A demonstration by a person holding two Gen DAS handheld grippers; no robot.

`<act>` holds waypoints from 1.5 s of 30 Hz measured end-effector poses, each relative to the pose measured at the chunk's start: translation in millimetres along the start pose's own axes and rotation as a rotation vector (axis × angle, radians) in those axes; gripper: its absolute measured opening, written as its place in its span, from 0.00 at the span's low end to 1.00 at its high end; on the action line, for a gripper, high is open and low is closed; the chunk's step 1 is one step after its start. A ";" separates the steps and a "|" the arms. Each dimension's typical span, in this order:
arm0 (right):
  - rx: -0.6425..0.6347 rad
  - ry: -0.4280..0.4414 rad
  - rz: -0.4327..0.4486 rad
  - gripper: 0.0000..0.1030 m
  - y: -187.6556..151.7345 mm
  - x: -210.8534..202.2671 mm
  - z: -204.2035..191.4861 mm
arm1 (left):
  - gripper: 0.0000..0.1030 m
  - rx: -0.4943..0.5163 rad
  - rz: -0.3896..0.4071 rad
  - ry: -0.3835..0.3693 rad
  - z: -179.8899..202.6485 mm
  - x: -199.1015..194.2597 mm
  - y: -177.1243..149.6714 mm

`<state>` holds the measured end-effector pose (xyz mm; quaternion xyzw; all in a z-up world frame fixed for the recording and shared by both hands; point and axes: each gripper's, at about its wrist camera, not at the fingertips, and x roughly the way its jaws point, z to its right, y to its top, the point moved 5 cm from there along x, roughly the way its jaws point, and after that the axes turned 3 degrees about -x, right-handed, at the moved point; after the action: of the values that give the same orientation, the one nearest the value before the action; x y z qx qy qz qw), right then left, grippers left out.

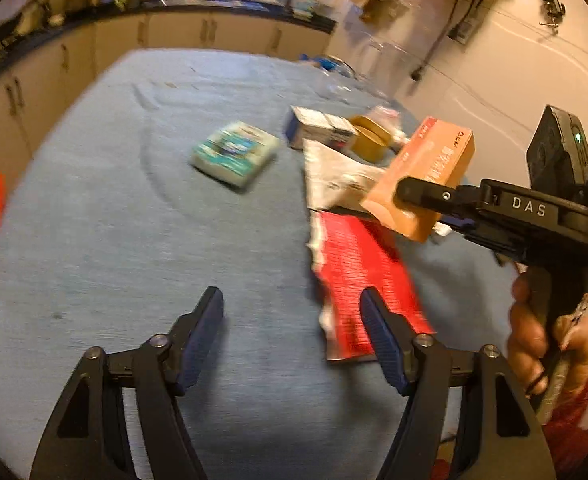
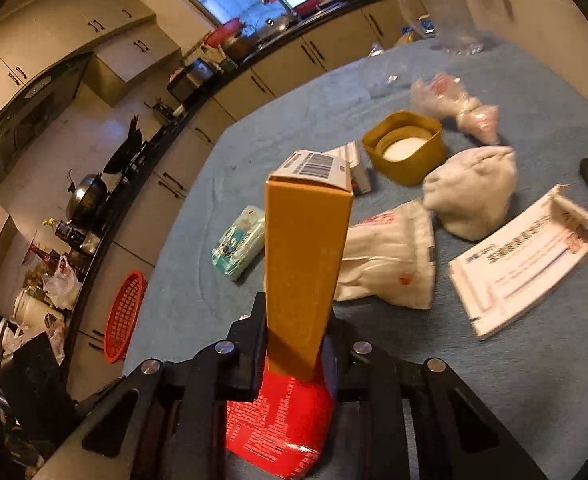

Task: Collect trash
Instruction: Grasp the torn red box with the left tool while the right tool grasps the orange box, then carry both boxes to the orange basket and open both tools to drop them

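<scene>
We see our right tool (image 2: 294,354) clamped on a tall orange carton (image 2: 308,264), held upright above the blue-covered table (image 1: 113,220); its near end is hidden between the fingers. From the left wrist view the same carton (image 1: 422,178) hangs tilted over the right side of the table, with one finger across it. Our left tool (image 1: 291,332) is spread wide with nothing between its fingers, low over the near table. A red flat packet (image 1: 358,276) lies under its right finger, partly hidden, and the carton cuts off this packet (image 2: 281,416) in the right wrist view. Farther off lie a teal tissue pack (image 1: 233,152), a yellow lid (image 2: 406,146), a white mailer bag (image 2: 390,258) and a blurred printed envelope (image 2: 522,256). A red mesh basket (image 2: 125,316) sits at the table's left edge, cropped in the left view.
</scene>
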<state>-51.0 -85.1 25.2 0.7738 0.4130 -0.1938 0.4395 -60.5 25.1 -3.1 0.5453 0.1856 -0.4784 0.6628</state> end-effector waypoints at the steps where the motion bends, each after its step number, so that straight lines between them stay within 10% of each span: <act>1: 0.005 0.001 0.010 0.24 -0.1 -3.8 2.3 | 0.54 -0.003 -0.027 -0.025 3.8 4.7 0.0; 10: 0.016 -0.018 0.075 0.24 1.0 -29.7 21.7 | 0.23 -0.034 -0.177 -0.146 31.0 43.5 -2.0; 19: 0.034 -0.035 0.102 0.24 -0.7 -41.3 38.1 | 0.08 0.009 -0.092 -0.109 46.2 42.9 9.8; 45: -0.077 0.013 0.072 0.24 -3.7 -28.2 -19.8 | 0.06 -0.063 0.159 -0.047 -30.0 -63.5 34.4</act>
<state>-71.7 -80.6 52.7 0.7718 0.3951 -0.1566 0.4730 -53.5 77.7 54.3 0.5255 0.1412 -0.4310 0.7198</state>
